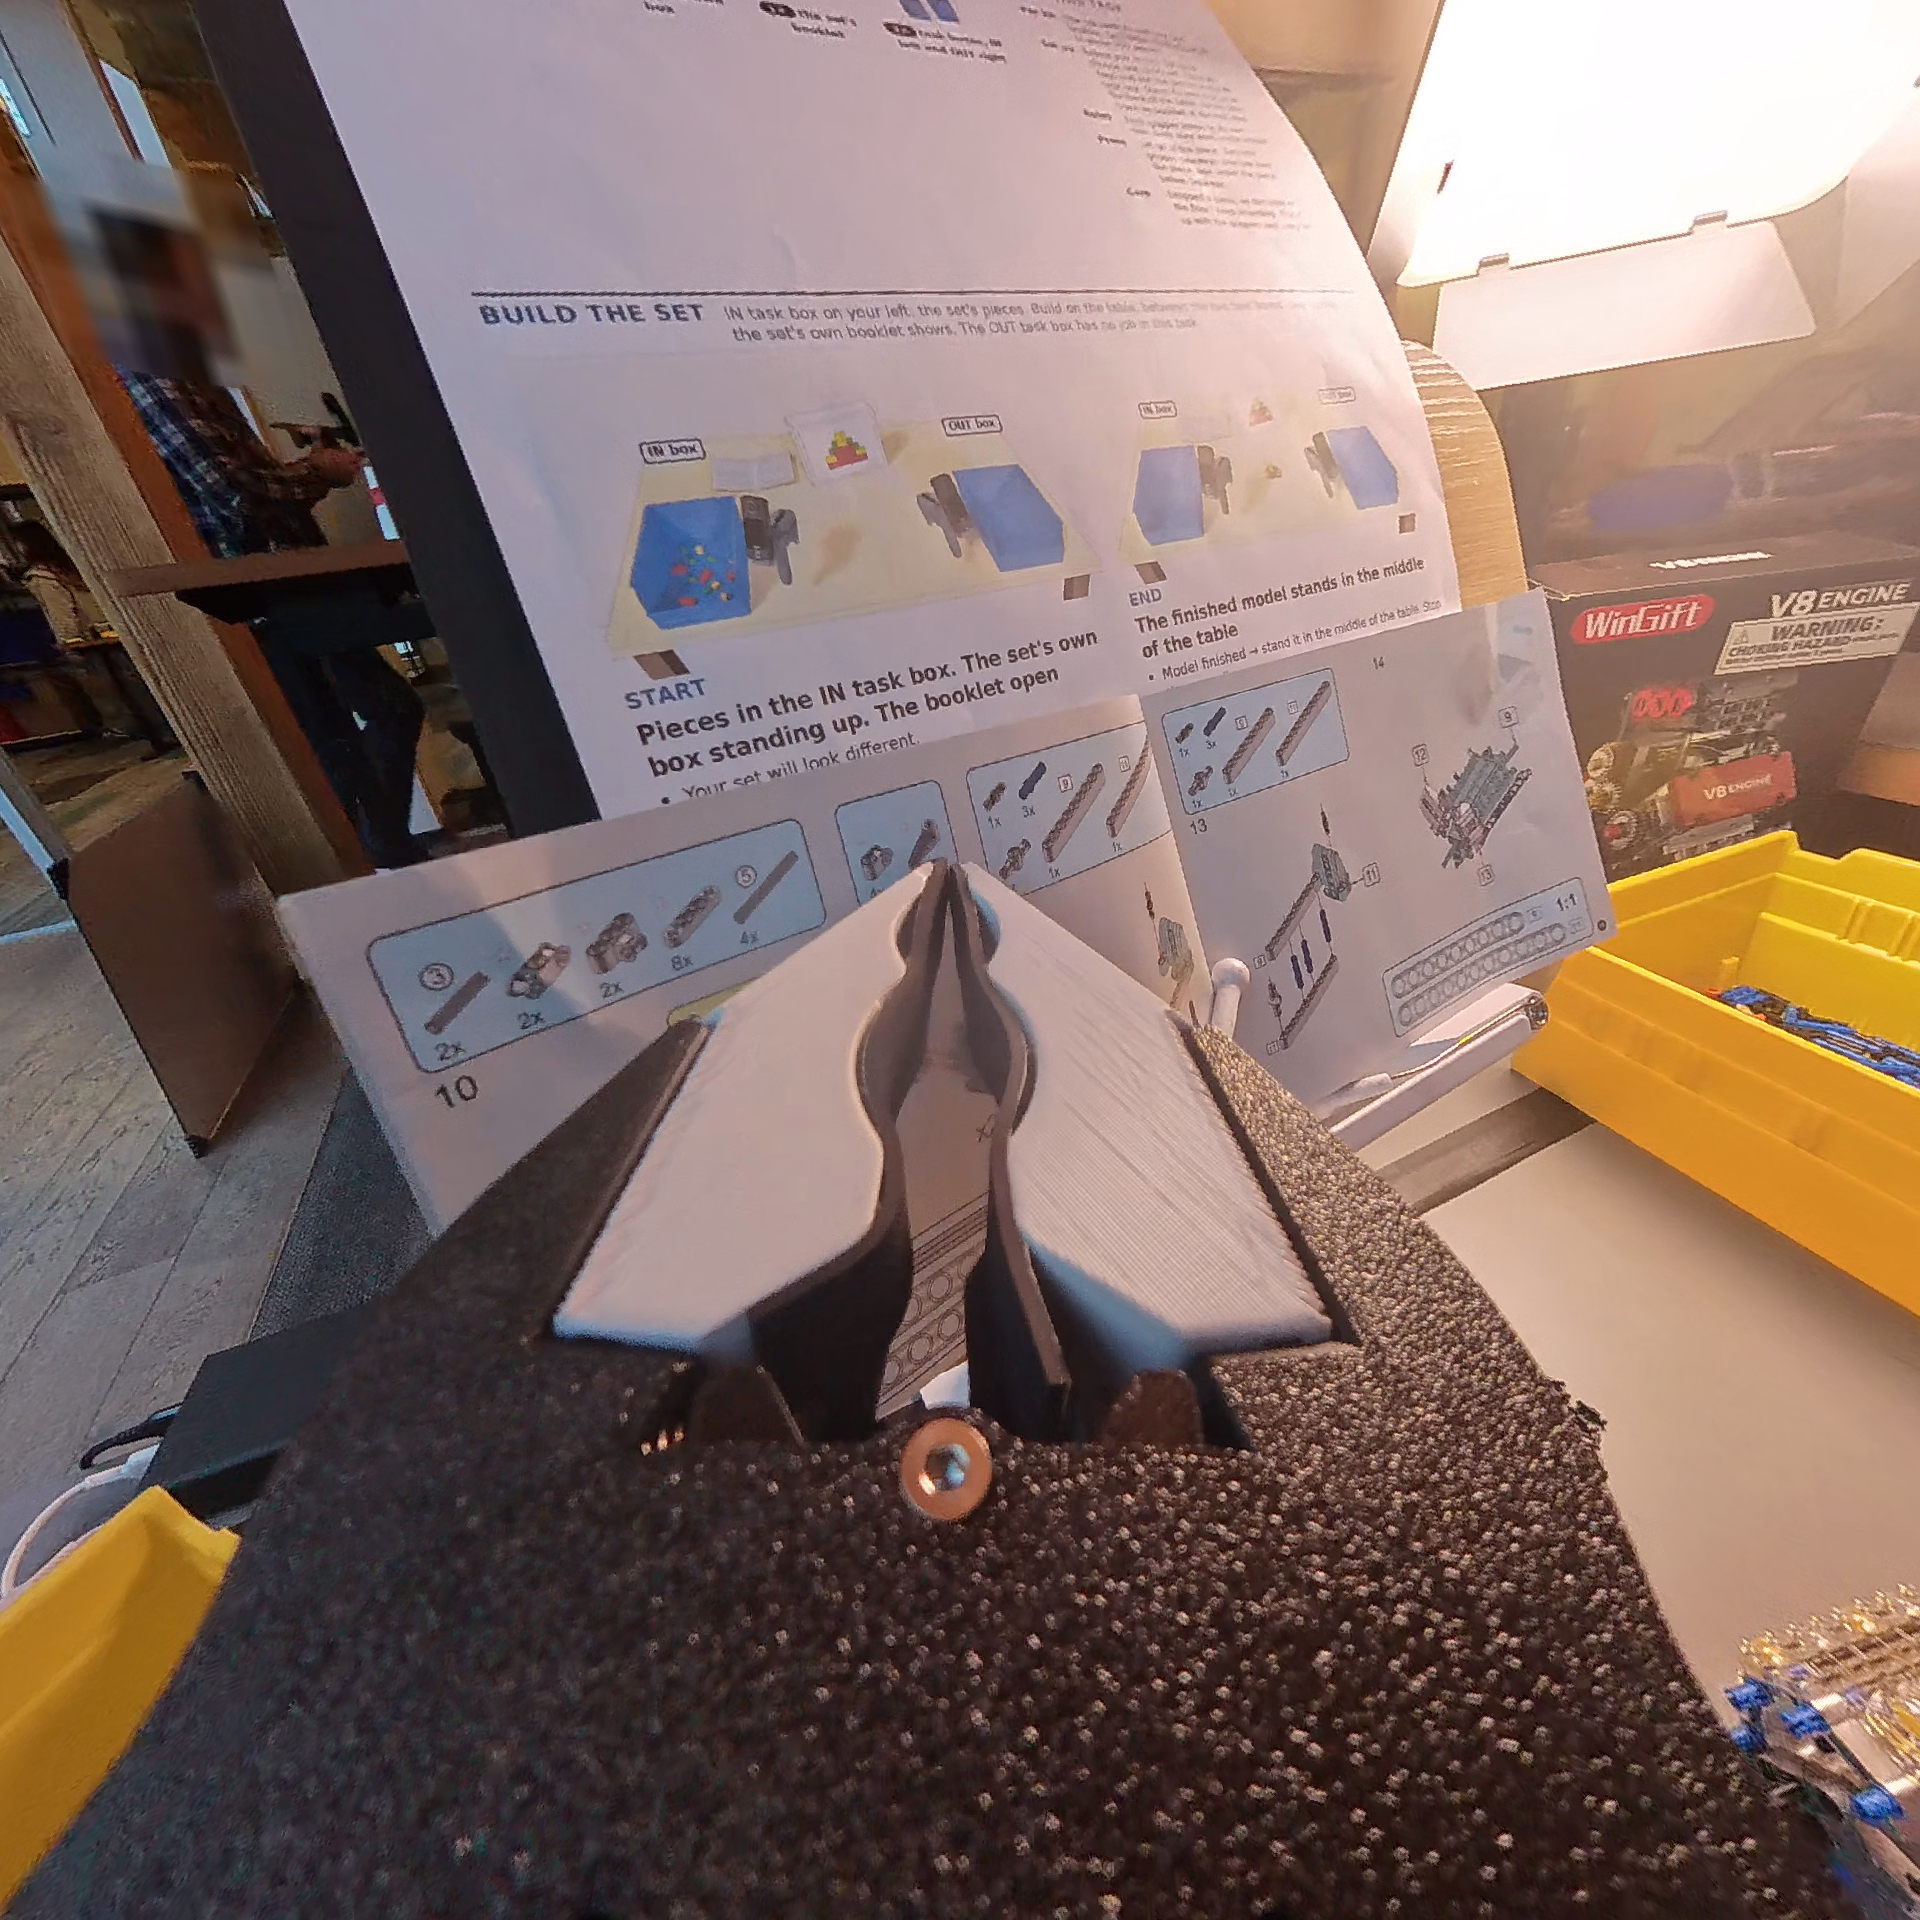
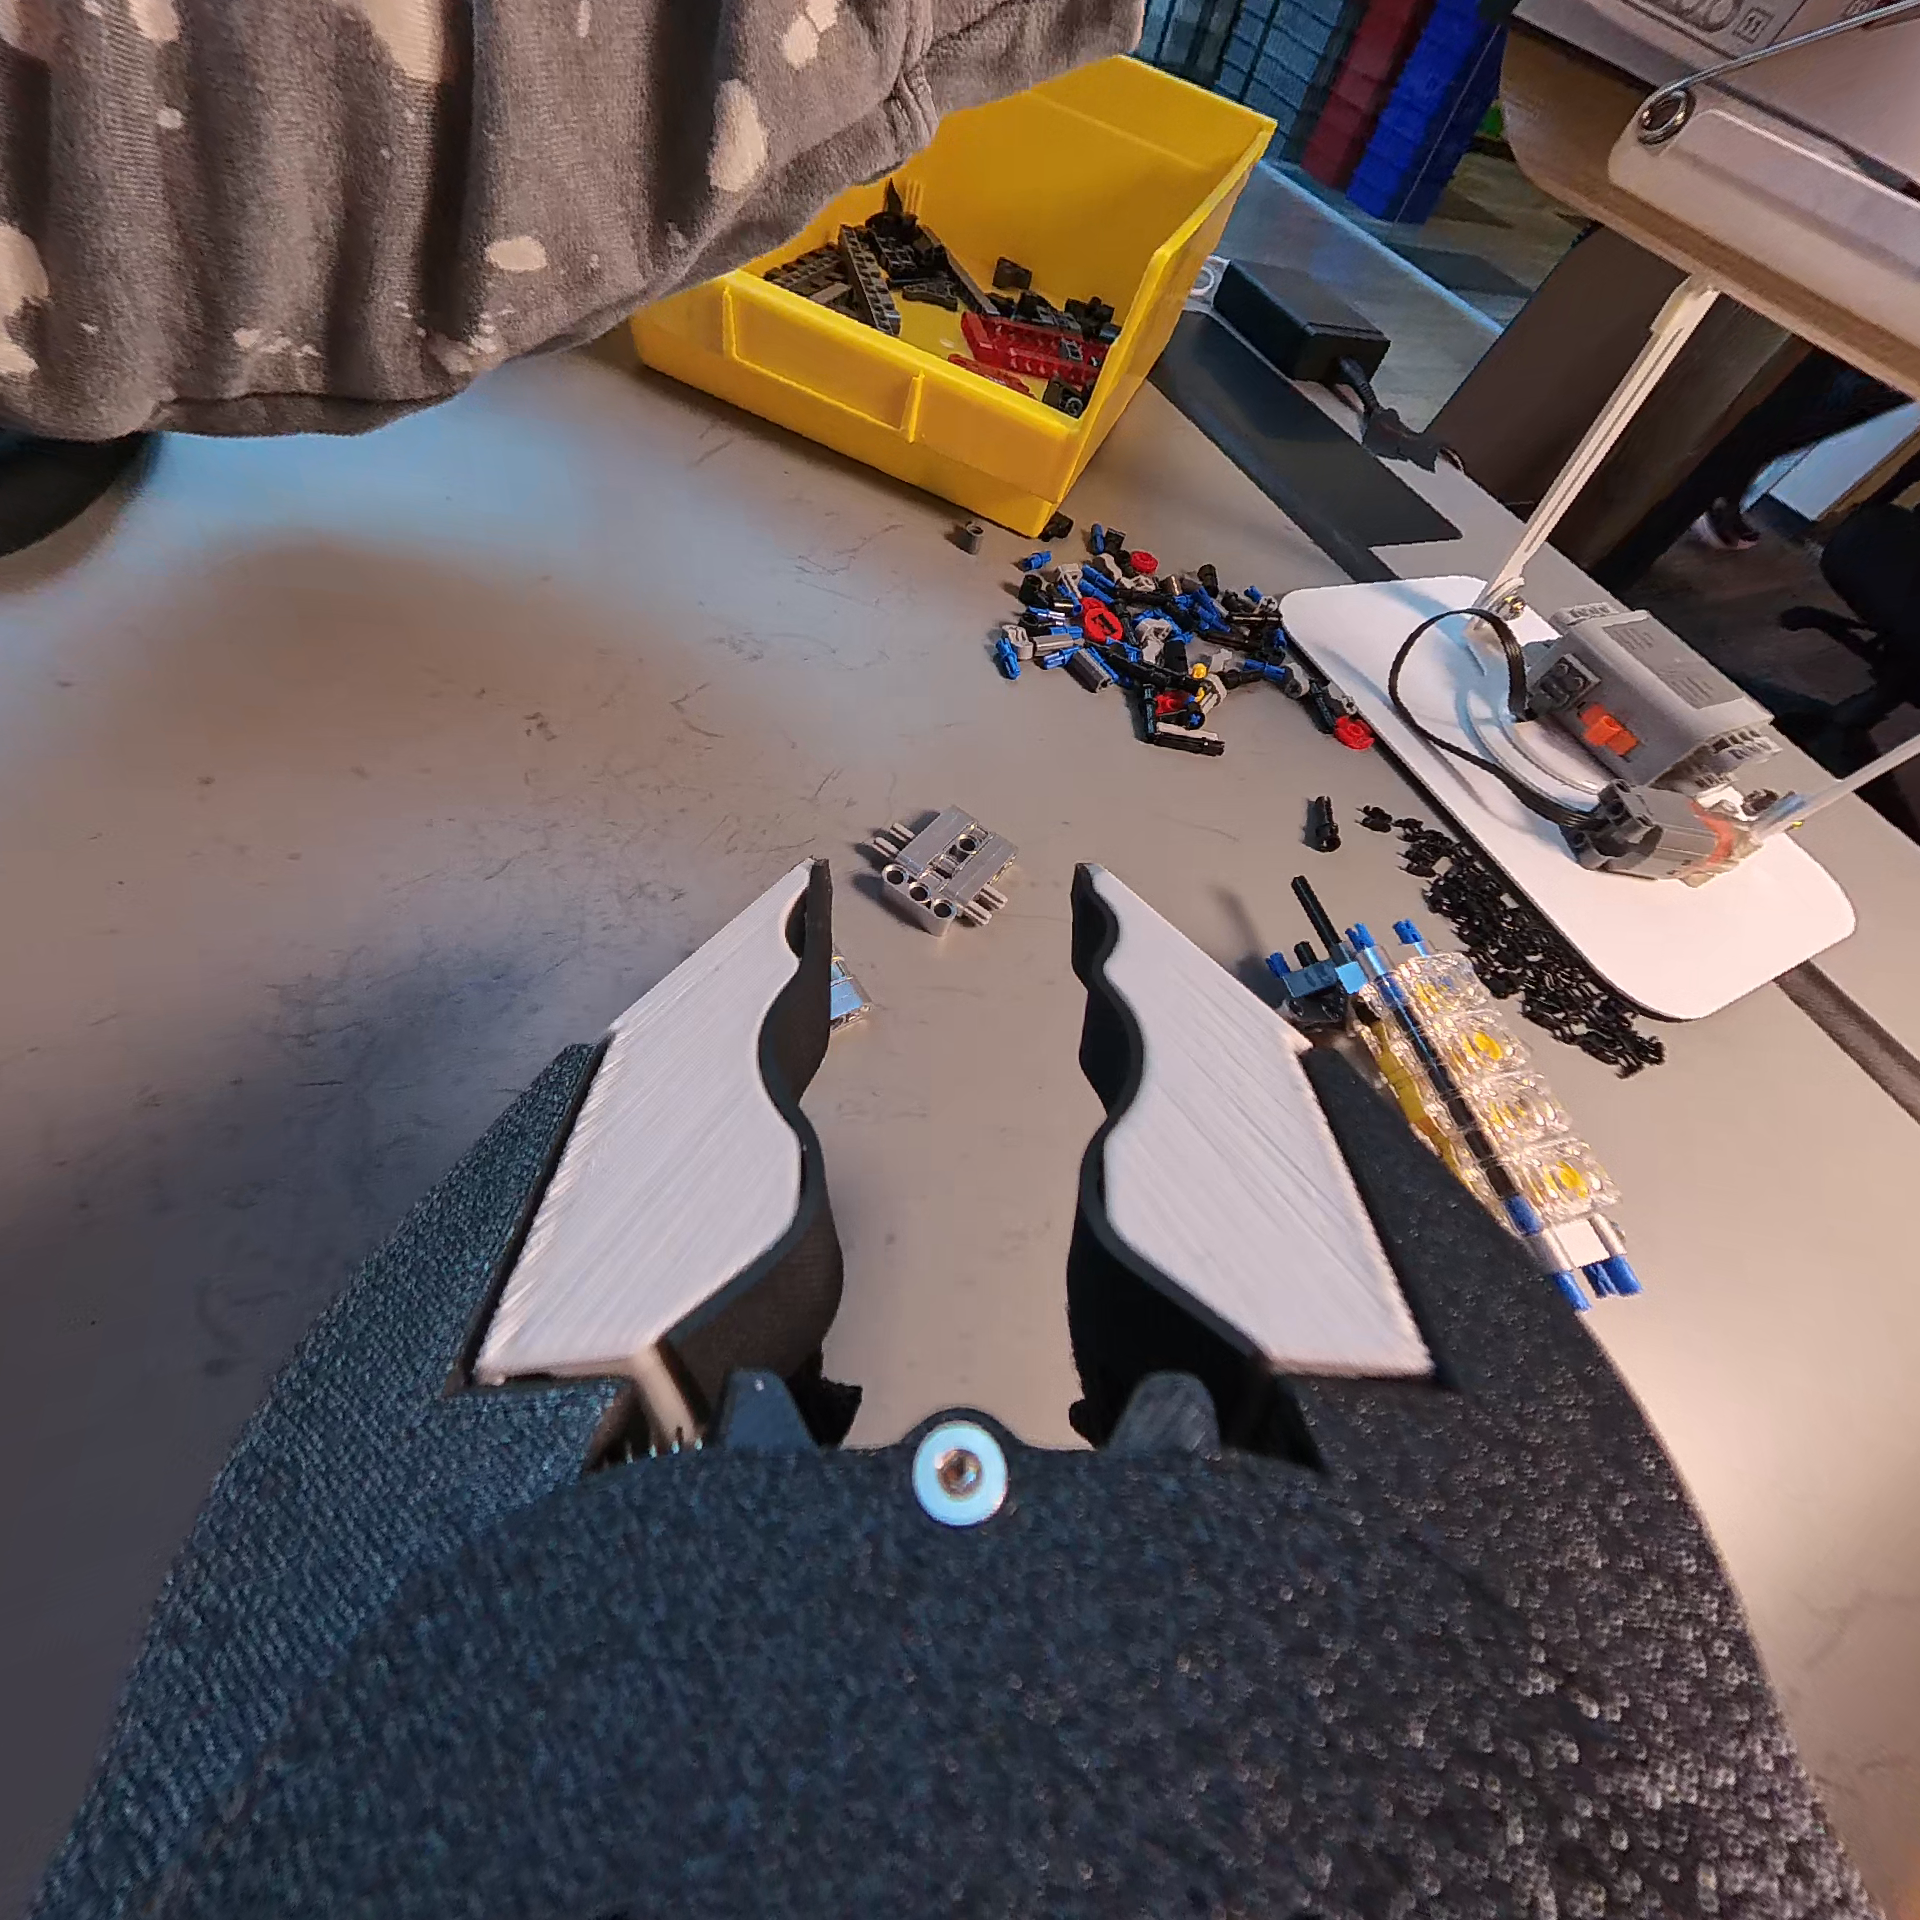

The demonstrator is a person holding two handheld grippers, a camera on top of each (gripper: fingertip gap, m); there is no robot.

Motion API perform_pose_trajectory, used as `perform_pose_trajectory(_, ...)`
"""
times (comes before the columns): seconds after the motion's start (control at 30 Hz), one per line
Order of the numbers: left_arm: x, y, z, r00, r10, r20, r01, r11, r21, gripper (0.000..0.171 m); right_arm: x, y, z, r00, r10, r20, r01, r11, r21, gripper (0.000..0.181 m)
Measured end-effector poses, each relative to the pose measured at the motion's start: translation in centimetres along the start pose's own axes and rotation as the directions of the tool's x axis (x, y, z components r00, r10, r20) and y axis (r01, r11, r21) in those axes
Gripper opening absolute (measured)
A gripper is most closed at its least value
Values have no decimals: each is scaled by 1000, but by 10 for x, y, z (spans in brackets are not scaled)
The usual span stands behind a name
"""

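Bare tabletop (image 2: 436, 790) is lying free to the left of the right gripper (image 2: 951, 883), whose fingers are spreading wide with nothing between them, a grey brick piece (image 2: 943, 868) sitting just ahead. Loose parts (image 2: 1143, 649) and a yellow bin (image 2: 821, 358) are crowding the far edge. The left gripper (image 1: 948, 883) is pinching nearly closed against a building booklet (image 1: 582, 935); whether it is gripping a page is unclear.

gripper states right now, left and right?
Left gripper: shut, fingers tip to tip against the open instruction booklet; grip on a page cannot be told.
Right gripper: open, empty, just short of a small grey brick assembly.
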State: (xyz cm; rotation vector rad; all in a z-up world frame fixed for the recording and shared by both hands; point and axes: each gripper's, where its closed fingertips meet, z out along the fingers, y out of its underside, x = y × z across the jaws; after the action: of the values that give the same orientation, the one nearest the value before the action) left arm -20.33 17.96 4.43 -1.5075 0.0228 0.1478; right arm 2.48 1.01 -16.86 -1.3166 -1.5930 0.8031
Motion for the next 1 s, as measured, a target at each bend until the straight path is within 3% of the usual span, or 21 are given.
perform_pose_trajectory(0.27,3,6,-10,1000,-3,-5,3,1000,-5,0,-1,0,0,1000,-7,1,7,1000,-3,45)
perform_pose_trajectory(0.57,48,21,-97,989,21,-145,-29,998,-51,0,5,-1,-2,1000,24,-19,-24,1000,12,46)
perform_pose_trajectory(0.63,61,37,-131,986,19,-166,-32,996,-78,0,11,-5,-6,998,50,-41,-49,998,40,46)
perform_pose_trajectory(0.77,77,101,-189,985,-35,-171,2,982,-187,0,22,-14,-12,990,127,-59,-120,986,114,47)
perform_pose_trajectory(0.87,79,138,-209,977,-143,-156,95,955,-282,9,28,-17,-15,987,142,-78,-130,981,145,46)
perform_pose_trajectory(1.0,75,157,-216,973,-181,-140,127,936,-327,12,35,-19,-20,980,172,-102,-153,973,175,47)
